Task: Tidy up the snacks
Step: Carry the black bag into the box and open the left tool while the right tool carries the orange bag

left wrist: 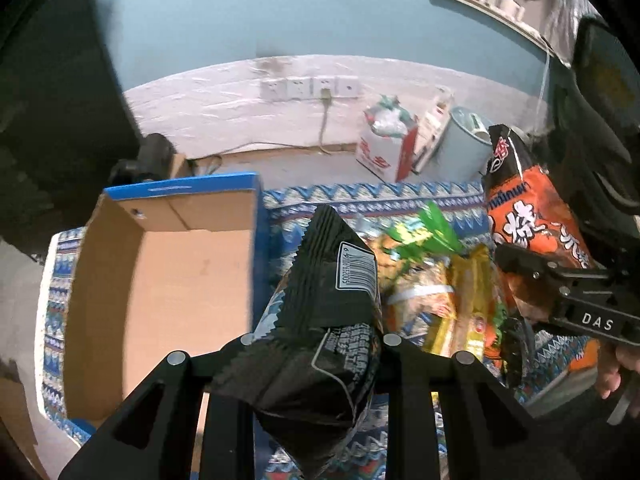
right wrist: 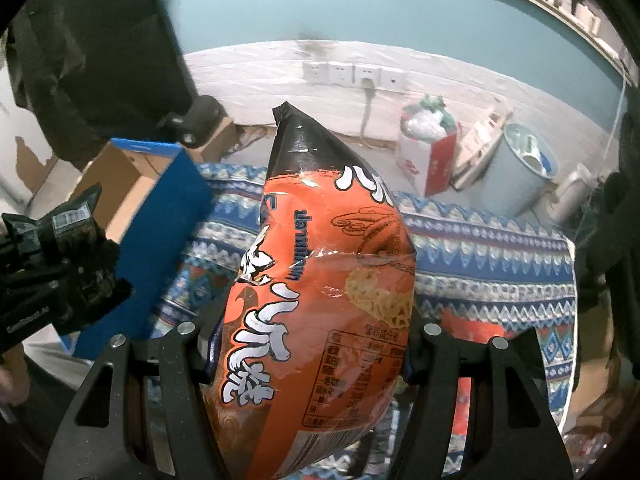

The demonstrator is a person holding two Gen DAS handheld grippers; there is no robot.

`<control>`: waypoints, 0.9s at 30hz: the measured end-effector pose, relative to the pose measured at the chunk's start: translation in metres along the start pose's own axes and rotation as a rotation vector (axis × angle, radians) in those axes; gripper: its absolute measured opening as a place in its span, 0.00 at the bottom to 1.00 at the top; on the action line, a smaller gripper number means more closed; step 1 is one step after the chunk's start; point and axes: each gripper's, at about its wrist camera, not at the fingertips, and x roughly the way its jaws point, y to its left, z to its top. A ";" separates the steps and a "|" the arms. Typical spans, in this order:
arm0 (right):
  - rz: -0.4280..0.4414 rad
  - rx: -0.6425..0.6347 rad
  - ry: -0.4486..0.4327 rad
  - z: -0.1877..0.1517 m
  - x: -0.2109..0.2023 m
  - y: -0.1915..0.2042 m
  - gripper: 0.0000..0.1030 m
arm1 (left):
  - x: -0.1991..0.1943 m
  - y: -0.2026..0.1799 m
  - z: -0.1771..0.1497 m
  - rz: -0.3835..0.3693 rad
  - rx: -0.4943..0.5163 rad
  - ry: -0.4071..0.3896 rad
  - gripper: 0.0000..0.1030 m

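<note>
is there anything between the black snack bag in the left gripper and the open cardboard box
Nothing visible. The black snack bag, clamped in the left gripper, hangs just right of the cardboard box; only the box's near wall lies between, and the interior looks empty.

The right gripper [left wrist: 520, 276] bore the white letters "DAS" on its black body. The black snack bag [left wrist: 328, 320] carried a white barcode label with digits beneath it; they appeared to end "…052005", though the first ones were too blurred to read. Below the barcode sat a block of small white print that I could not make out. The orange snack bag [right wrist: 320, 280] showed large white Chinese characters outlined in black, a line of dark blue Thai script running up its face, and a boxed nutrition table in small Chinese print. The white and red carton [left wrist: 384, 152] on the floor had red characters on its side, too blurred to read.
</note>
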 end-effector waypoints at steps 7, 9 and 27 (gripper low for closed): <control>0.043 -0.041 -0.007 0.022 0.009 0.041 0.61 | -0.011 0.038 -0.001 0.058 -0.037 -0.037 0.24; 0.056 -0.053 -0.006 0.026 0.013 0.054 0.61 | -0.012 0.049 -0.002 0.067 -0.050 -0.039 0.24; 0.162 -0.145 0.045 0.066 0.058 0.162 0.61 | 0.002 0.146 -0.028 0.152 -0.212 0.016 0.24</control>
